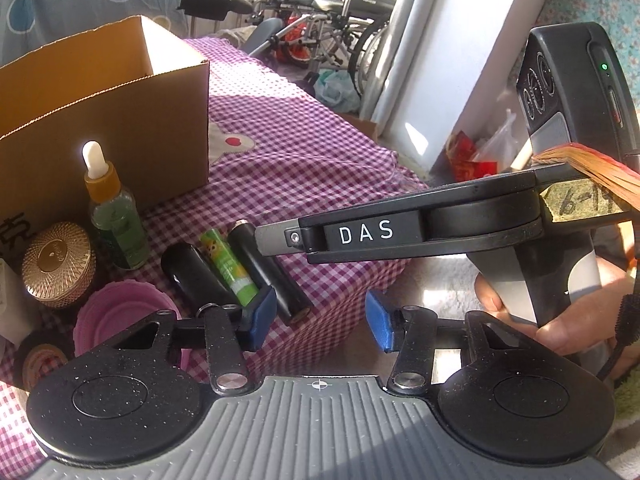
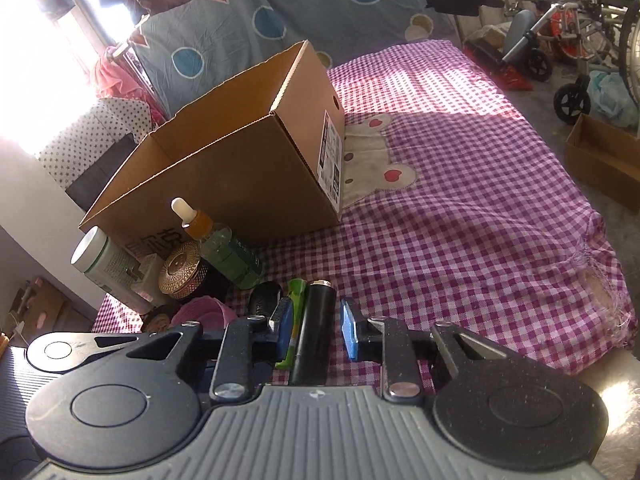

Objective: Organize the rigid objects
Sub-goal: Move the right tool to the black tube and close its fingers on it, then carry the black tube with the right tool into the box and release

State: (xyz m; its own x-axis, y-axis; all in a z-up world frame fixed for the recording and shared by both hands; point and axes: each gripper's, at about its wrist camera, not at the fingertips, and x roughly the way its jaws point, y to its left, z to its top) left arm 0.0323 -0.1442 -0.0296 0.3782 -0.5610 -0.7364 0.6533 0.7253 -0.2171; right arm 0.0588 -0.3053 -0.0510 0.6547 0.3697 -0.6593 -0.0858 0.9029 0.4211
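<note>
Three tubes lie side by side on the checked cloth point(image 2: 460, 216) in front of the cardboard box point(image 2: 240, 168): a black case point(image 1: 196, 276), a green stick point(image 1: 228, 266) & a black tube point(image 1: 272, 272). Right hand-held gripper point(image 2: 316, 330) has its blue pads on each side of the black tube, gaps still show, so not gripping yet. Left hand-held gripper point(image 1: 320, 320) is open w/ nothing between its pads, left pad by the green stick; dropper bottle point(image 1: 114, 216), gold jar point(image 1: 58, 264) & pink cup point(image 1: 124, 320) sit near the box.
</note>
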